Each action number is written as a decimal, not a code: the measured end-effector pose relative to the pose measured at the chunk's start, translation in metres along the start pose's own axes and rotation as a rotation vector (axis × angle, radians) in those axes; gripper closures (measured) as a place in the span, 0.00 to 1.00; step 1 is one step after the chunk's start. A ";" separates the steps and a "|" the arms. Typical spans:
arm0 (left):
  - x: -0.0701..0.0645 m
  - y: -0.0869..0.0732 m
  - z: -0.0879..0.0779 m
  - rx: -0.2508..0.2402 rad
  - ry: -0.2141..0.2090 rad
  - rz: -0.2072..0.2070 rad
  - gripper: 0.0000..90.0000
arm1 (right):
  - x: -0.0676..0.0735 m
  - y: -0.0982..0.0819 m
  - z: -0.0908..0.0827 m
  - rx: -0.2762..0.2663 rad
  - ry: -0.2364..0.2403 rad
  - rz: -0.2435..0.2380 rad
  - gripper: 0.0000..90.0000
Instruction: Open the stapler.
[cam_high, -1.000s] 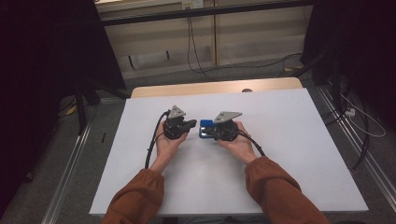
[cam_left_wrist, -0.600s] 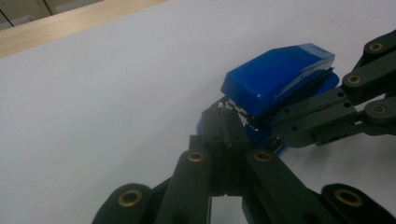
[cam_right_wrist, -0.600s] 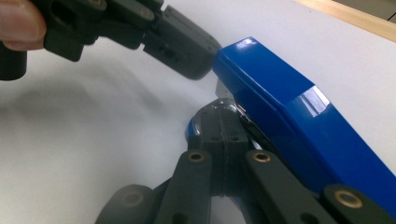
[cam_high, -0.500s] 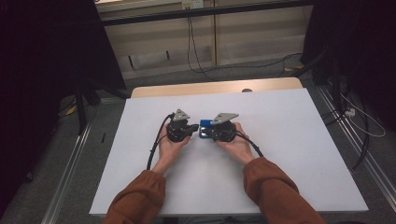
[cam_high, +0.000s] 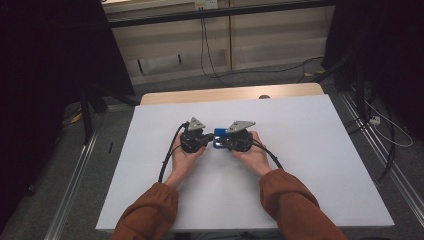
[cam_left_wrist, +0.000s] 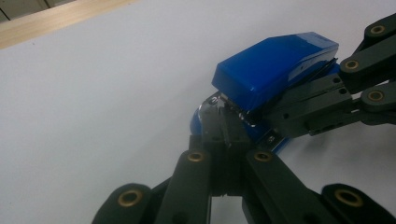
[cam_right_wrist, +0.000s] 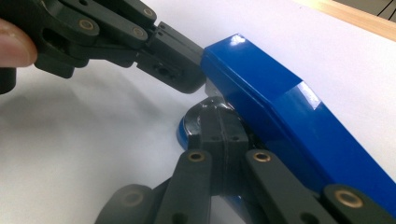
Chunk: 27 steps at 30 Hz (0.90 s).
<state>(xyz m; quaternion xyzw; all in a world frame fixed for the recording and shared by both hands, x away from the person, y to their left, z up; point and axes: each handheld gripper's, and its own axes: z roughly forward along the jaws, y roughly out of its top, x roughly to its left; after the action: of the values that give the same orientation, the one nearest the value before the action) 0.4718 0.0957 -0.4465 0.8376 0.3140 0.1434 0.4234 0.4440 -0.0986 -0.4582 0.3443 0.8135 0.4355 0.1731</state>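
Two tools meet at a blue stapler (cam_high: 220, 134) mid-tabletop (cam_high: 310, 150): left tool (cam_left_wrist: 223, 122) and right tool (cam_right_wrist: 219, 122), jaws closed, apparently pinch its front end, steadying it.

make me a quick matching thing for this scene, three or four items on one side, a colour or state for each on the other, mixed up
Things:
1. stapler
2. table sheet
3. table edge strip
4. left gripper

Colour or state:
A. pale wood
B. jaws shut, tips at the stapler's front end
C. glossy blue
D. plain white

Pairs: 1-C, 2-D, 3-A, 4-B
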 end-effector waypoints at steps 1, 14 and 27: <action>0.000 0.000 0.000 0.000 0.001 0.002 1.00 | 0.000 0.000 0.000 -0.002 0.002 0.003 1.00; -0.001 0.002 -0.002 -0.013 0.007 0.012 1.00 | 0.001 -0.002 0.000 -0.015 -0.005 -0.002 1.00; -0.001 0.004 -0.004 -0.032 -0.006 -0.019 1.00 | 0.002 -0.002 0.000 -0.014 -0.016 -0.004 1.00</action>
<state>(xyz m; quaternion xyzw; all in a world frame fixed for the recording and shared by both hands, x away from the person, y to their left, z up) 0.4702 0.0957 -0.4407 0.8281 0.3183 0.1417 0.4392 0.4419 -0.0974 -0.4598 0.3449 0.8096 0.4381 0.1832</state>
